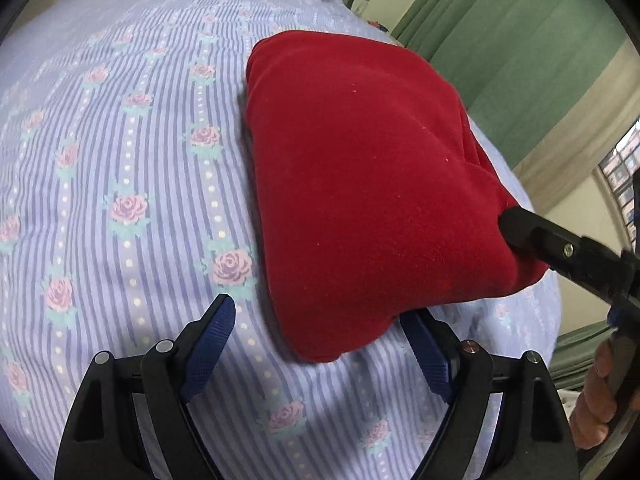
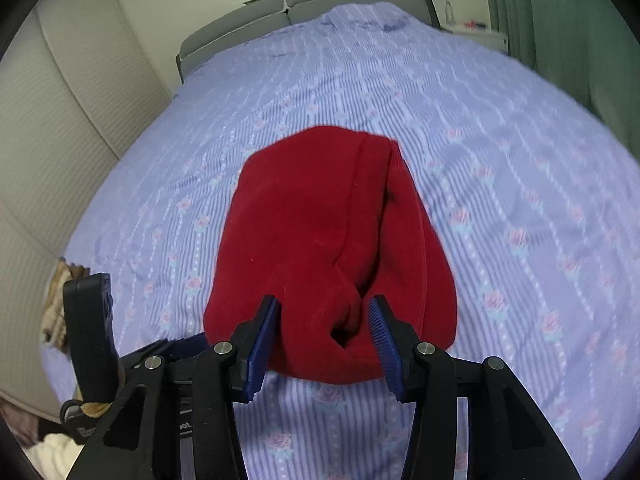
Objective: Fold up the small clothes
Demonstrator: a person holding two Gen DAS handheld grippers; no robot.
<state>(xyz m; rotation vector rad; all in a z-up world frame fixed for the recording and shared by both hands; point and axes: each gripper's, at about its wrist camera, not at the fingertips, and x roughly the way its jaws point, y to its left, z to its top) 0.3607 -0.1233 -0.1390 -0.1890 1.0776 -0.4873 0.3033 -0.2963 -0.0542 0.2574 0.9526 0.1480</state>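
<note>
A folded red fleece garment [image 1: 360, 184] [image 2: 320, 240] lies flat on the bed. My left gripper [image 1: 320, 322] is open at its near corner. That corner lies loosely between the blue pads and covers the tip of the right one. One of its fingers [image 2: 88, 320] shows at the left edge of the right wrist view. My right gripper [image 2: 324, 312] straddles the garment's near edge, jaws partly apart, with a puckered fold between the pads and no firm pinch visible. One black finger [image 1: 520, 228] of it rests on the garment's right edge in the left wrist view.
The bed sheet [image 2: 500, 140] is lilac with stripes and roses. A grey headboard [image 2: 240, 28] stands at the far end, a pale wardrobe [image 2: 60, 100] on the left, and green curtains [image 1: 500, 40] on the right. A hand [image 1: 596, 400] holds the right gripper.
</note>
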